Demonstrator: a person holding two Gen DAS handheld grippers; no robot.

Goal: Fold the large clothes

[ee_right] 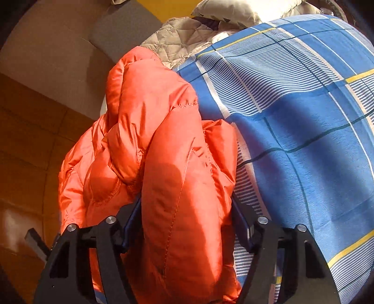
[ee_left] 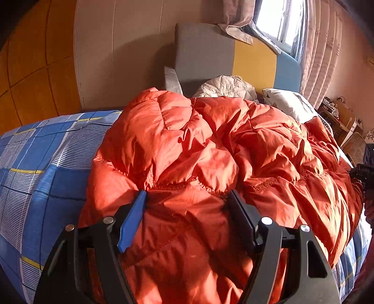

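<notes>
A puffy orange quilted jacket (ee_left: 210, 145) lies crumpled across a bed with a blue checked sheet (ee_left: 42, 159). My left gripper (ee_left: 187, 194) points down at its near edge. A thick fold of the jacket fills the gap between the jaws, and both pads press into the fabric. In the right wrist view, another bunched part of the orange jacket (ee_right: 163, 131) stands up over the bed's edge. My right gripper (ee_right: 185, 201) is shut on it, with the padding bulging out above the fingers. The blue checked sheet (ee_right: 303, 117) lies to the right of it.
A beige quilted garment (ee_left: 224, 86) and a white pillow (ee_left: 287, 103) lie at the bed's head, against a grey, yellow and blue headboard (ee_left: 254, 63). A curtained window (ee_left: 280, 21) is at the back right. Wooden floor (ee_right: 23, 152) shows beside the bed, and clutter (ee_left: 346, 121) at the far right.
</notes>
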